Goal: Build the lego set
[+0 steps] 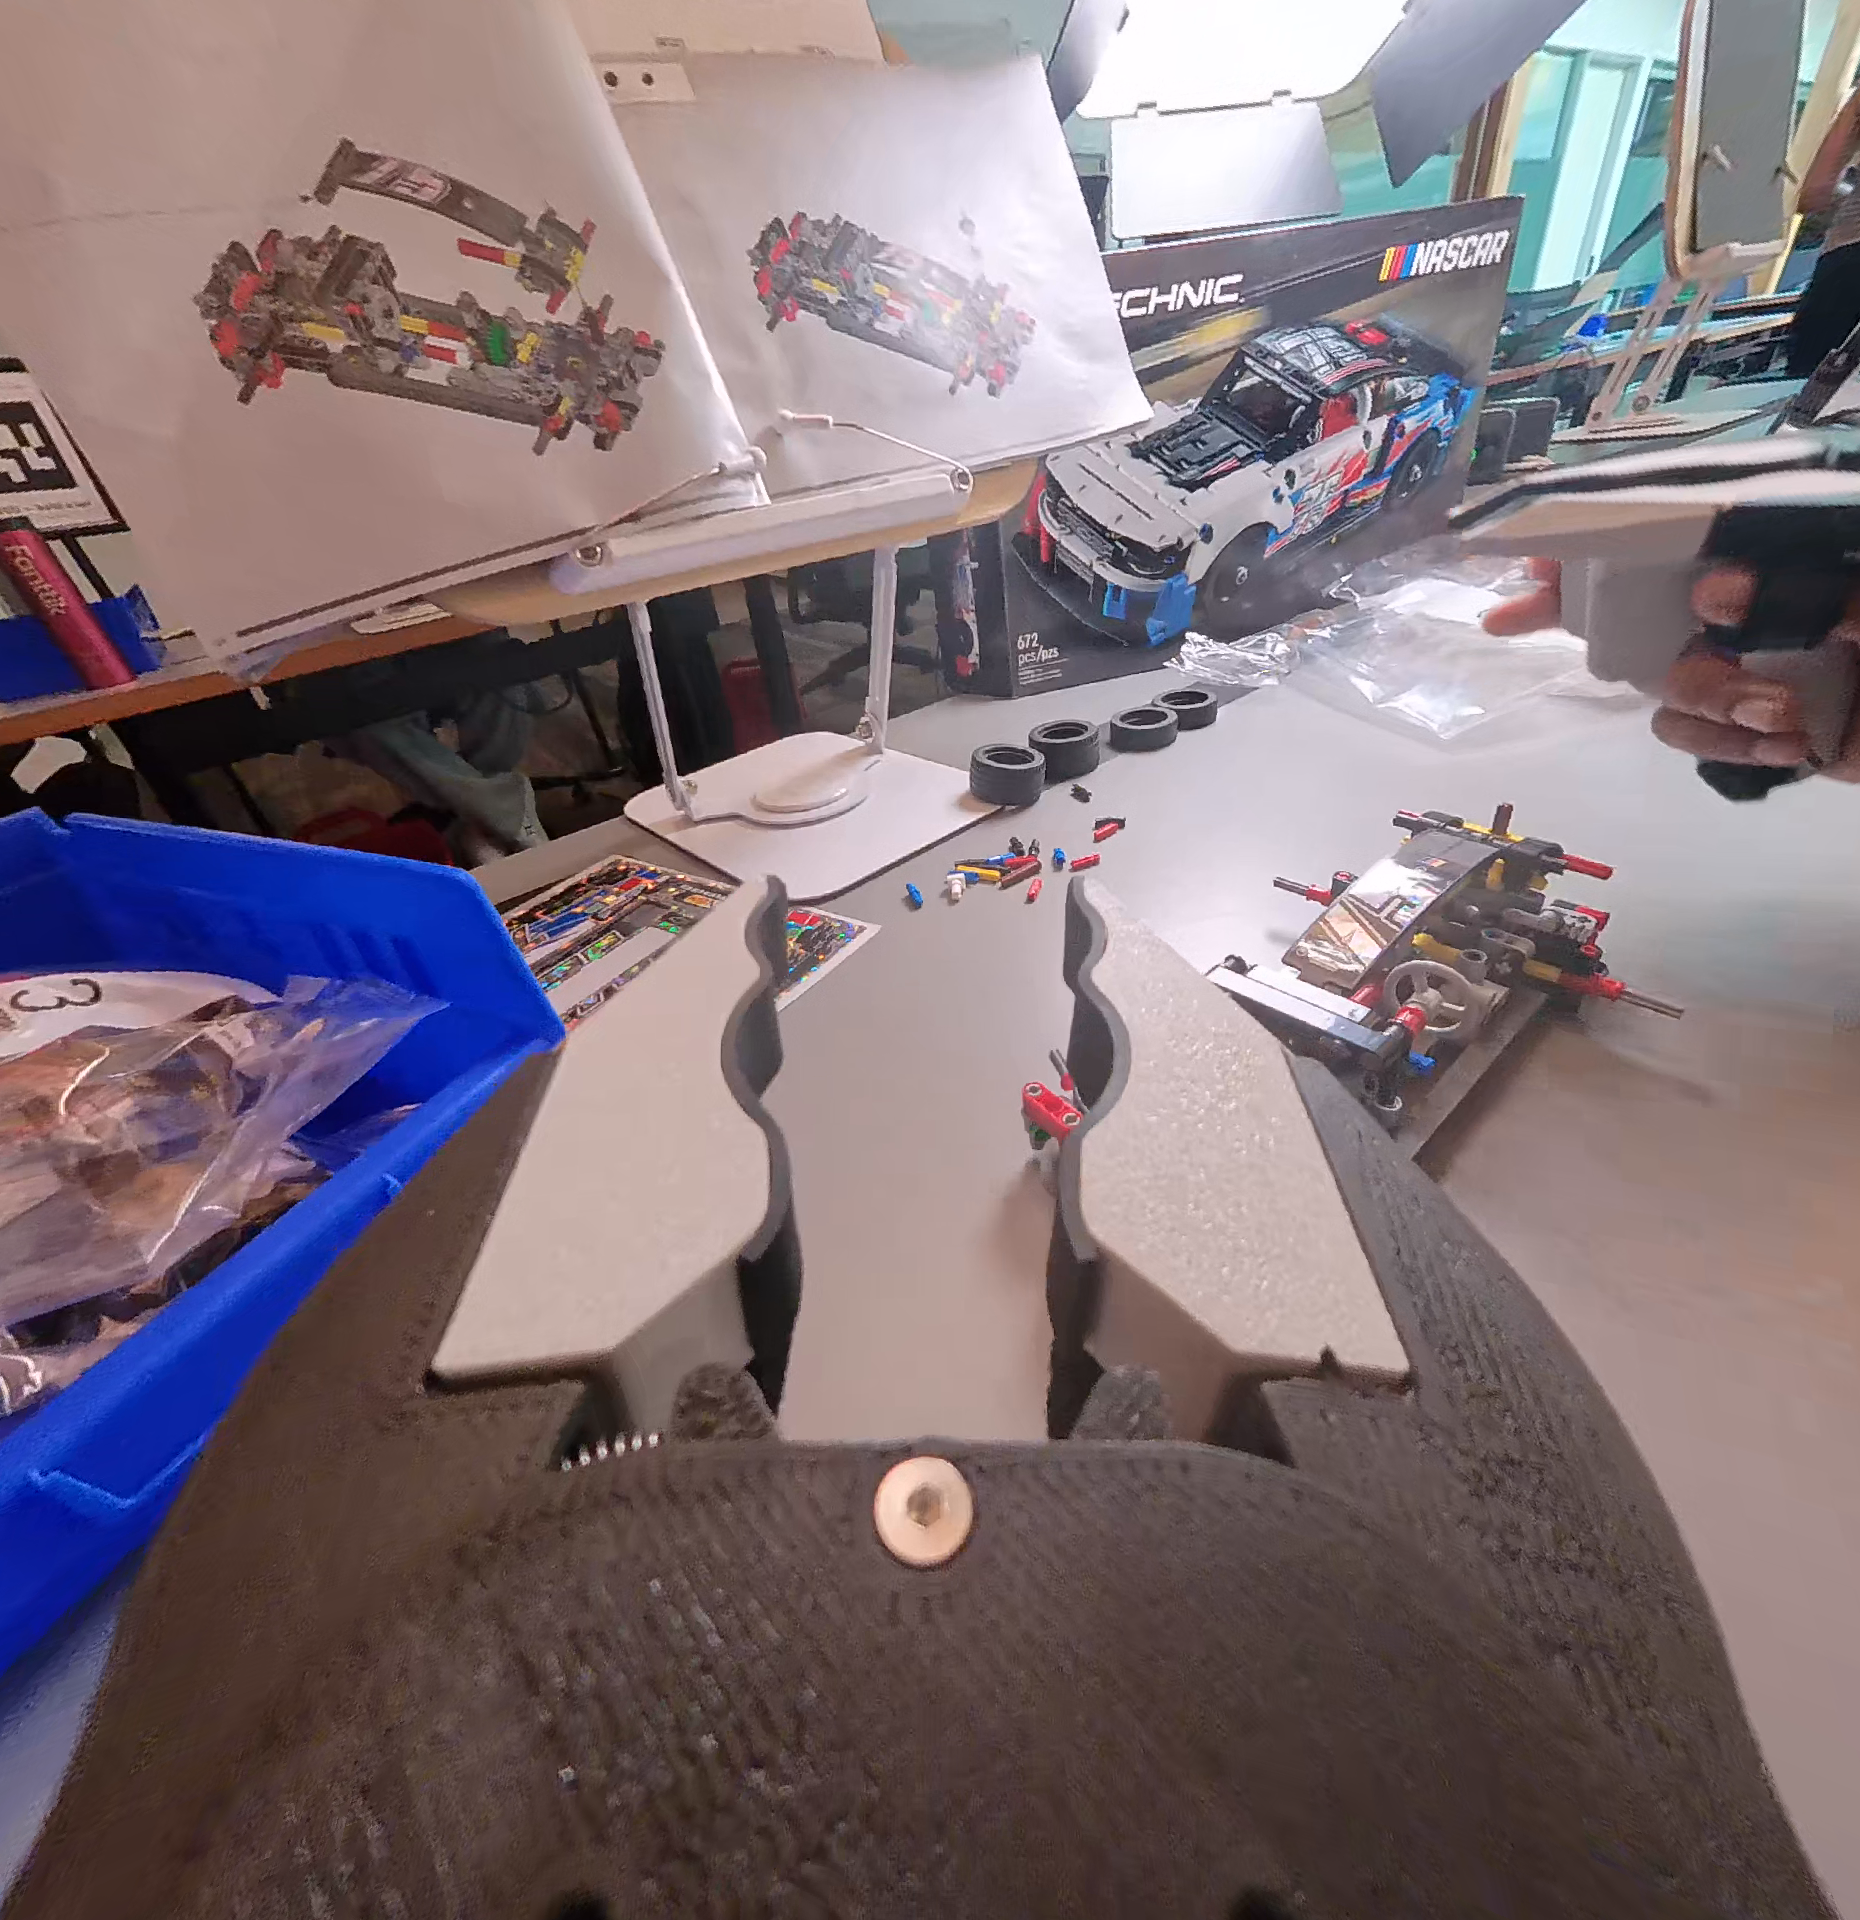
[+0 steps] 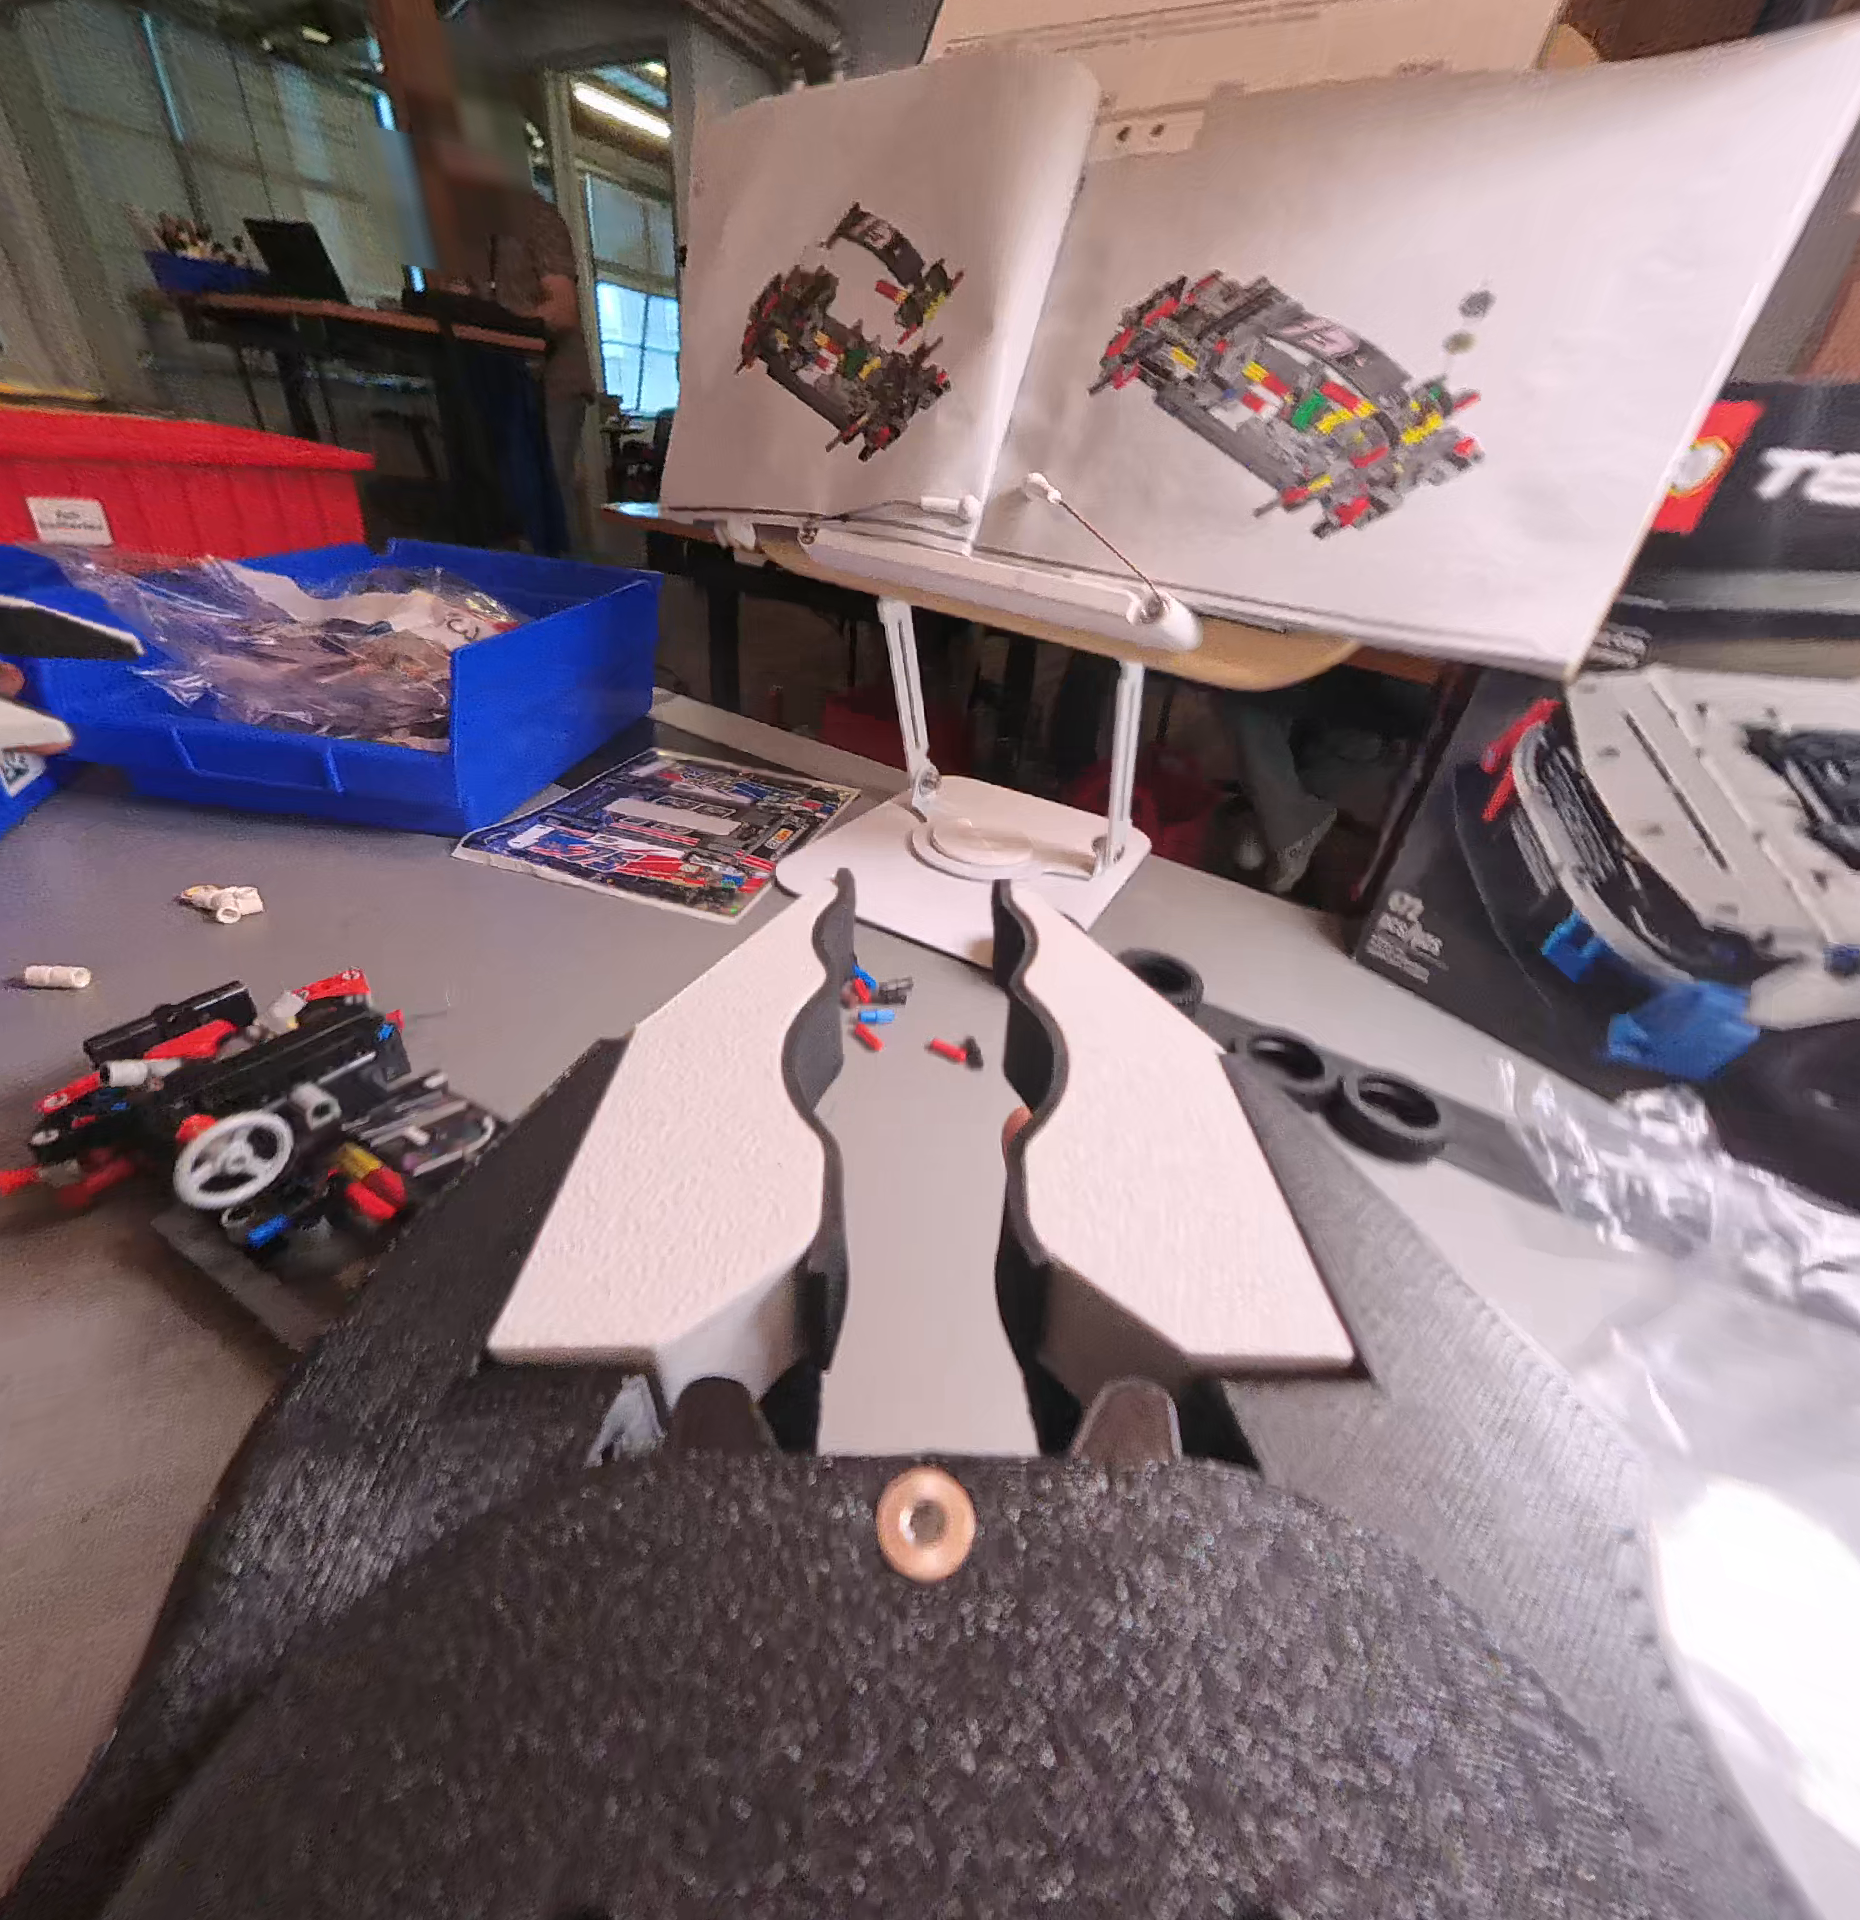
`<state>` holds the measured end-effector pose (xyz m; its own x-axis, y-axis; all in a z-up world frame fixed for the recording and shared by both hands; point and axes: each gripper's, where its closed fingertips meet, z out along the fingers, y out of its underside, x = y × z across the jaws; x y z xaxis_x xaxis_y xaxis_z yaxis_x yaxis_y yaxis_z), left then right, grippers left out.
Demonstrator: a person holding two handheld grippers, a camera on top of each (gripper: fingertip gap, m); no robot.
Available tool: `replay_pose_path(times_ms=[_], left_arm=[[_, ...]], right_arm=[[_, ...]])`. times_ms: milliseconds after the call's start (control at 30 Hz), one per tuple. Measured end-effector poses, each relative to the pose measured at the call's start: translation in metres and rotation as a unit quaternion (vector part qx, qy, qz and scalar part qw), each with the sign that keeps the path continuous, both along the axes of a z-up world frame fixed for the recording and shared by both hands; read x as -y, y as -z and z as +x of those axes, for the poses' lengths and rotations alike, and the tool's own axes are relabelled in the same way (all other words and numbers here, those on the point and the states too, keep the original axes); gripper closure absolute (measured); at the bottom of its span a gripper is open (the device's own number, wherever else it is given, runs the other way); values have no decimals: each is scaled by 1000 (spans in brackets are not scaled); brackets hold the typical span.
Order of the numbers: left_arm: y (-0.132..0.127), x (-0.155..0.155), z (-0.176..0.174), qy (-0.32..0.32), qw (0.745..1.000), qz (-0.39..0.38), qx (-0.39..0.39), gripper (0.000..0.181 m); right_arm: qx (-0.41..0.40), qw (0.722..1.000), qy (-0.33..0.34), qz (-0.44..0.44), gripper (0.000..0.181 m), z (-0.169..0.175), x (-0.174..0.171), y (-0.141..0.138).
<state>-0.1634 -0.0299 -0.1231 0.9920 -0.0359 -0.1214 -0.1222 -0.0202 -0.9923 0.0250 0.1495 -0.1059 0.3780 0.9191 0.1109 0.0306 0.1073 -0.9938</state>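
The partly built car chassis [image 1: 1445, 956] lies on the grey table [image 1: 905, 1195], to the right of my left gripper [image 1: 921, 904]. That gripper is open and empty. A small red piece [image 1: 1051, 1107] lies on the table beside its right finger. Loose coloured pins [image 1: 1009, 868] lie just beyond its tips. My right gripper [image 2: 924, 894] is open and hovers over the table, with the same pins [image 2: 884, 1008] between its fingers. The chassis [image 2: 251, 1122] is to its left. The right gripper also shows in the left wrist view [image 1: 1632, 520], held up by a hand.
The instruction book [image 1: 438, 312] stands open on a white stand [image 1: 801, 800]. Nearby are several black tyres [image 1: 1092, 743], the set's box [image 1: 1269, 447], a sticker sheet [image 1: 635, 925], a blue bin of bagged parts [image 1: 178, 1091], clear plastic bags [image 2: 1736, 1299] and white connectors [image 2: 219, 902]. Left tips to right tips: about 25 cm. From the left gripper's tips to the small red piece [image 1: 1051, 1107] is close to 10 cm.
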Motion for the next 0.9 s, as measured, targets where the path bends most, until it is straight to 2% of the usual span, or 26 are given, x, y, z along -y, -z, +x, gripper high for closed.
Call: replay_pose_path(times_ms=[267,467,667,900], left_arm=[[0,2,-6,-15,1000,4,5,133],[-1,2,-6,-9,1000,6,11,135],[-4,3,-7,-7,1000,9,14,136],[-2,2,-10,-2,999,6,33,136]], right_arm=[[-37,996,-1,82,178,-122,-60,-114],[-40,997,24,66,181,-210,-121,-169],[-21,996,55,72,181,-258,-154,-185],[-13,995,63,82,181,-274,-166,-189]])
